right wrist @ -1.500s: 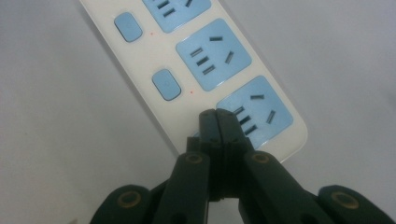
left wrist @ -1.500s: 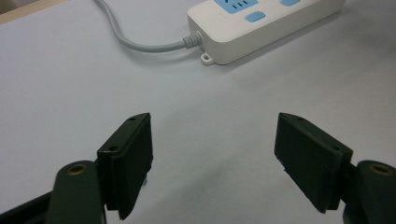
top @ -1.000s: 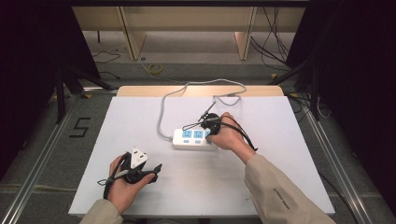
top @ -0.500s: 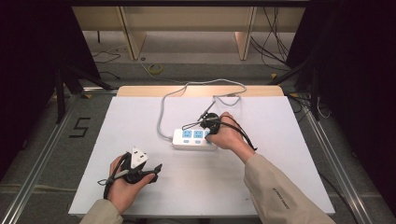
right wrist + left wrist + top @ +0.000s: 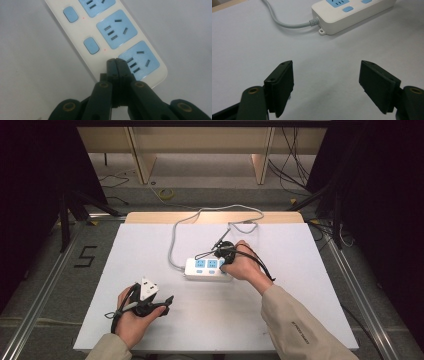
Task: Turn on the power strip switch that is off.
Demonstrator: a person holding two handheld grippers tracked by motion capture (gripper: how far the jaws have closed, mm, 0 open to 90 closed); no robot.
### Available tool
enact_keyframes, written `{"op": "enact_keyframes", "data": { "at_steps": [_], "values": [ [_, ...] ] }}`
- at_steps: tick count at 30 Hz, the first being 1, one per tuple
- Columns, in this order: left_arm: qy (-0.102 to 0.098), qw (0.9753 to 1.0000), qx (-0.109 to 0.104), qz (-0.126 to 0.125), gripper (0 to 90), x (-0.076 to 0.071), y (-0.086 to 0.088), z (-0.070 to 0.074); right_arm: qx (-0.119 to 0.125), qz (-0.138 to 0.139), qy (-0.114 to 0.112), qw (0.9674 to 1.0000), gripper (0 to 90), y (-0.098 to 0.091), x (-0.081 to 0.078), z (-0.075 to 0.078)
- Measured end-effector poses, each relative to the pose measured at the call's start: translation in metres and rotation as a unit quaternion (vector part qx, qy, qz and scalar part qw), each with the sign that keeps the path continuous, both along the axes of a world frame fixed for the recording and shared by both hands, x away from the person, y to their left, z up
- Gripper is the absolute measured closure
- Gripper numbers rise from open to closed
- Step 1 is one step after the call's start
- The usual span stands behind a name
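Note:
A white power strip (image 5: 207, 269) with blue sockets and blue switches lies in the middle of the white table (image 5: 310, 270). My right gripper (image 5: 223, 262) is shut, with nothing between its jaws. In the right gripper view its closed tips (image 5: 115, 61) rest on the strip (image 5: 100, 37) beside the end socket (image 5: 138, 62), in line with two blue switches (image 5: 91, 45). What lies under the tips is hidden. My left gripper (image 5: 167, 305) sits low at the near left of the table. Its jaws stand wide open and empty (image 5: 325, 85), pointing toward the strip (image 5: 352, 15).
The strip's grey cord (image 5: 172, 245) runs from its left end to the table's far edge and loops there (image 5: 220, 210). Beyond the table are wooden shelf legs (image 5: 142, 160) and loose cables on the floor. A metal rail (image 5: 45, 290) runs along the left.

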State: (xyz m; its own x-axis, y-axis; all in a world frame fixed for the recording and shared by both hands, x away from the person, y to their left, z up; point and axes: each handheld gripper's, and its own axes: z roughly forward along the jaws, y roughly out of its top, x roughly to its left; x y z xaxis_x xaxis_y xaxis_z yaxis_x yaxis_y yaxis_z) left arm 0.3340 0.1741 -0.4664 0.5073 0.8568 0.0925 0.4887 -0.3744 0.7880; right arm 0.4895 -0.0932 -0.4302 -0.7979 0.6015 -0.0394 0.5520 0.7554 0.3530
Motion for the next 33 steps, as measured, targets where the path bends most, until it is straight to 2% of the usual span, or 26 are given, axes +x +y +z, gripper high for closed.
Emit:
{"op": "enact_keyframes", "data": {
  "at_steps": [11,14,16,20,24,33],
  "values": [
    [0.000,1.0000,0.001,0.000,27.8,0.0001,0.0003,-0.0002,0.003,-0.006,0.005,1.0000,90.0,-0.0004,0.0000,-0.0013],
    [-0.001,1.0000,-0.001,0.002,27.8,0.0001,0.0001,-0.0002,0.018,-0.008,0.011,0.9998,90.0,0.0008,-0.0016,-0.0028],
    [-0.001,1.0000,0.000,0.001,27.8,-0.0002,0.0005,0.0001,0.012,-0.005,0.002,0.9999,90.0,0.0036,-0.0034,-0.0034],
    [0.000,1.0000,0.000,0.001,27.8,0.0001,0.0008,-0.0003,0.013,0.002,-0.002,0.9999,90.0,0.0066,-0.0041,-0.0026],
    [-0.001,1.0000,0.000,0.001,27.8,0.0002,0.0009,0.0000,0.002,-0.002,-0.007,1.0000,90.0,0.0048,-0.0030,-0.0004],
    [-0.001,1.0000,-0.001,0.002,27.8,0.0002,0.0004,-0.0004,0.002,-0.004,-0.002,1.0000,90.0,0.0006,-0.0008,-0.0003]
  ]
}}
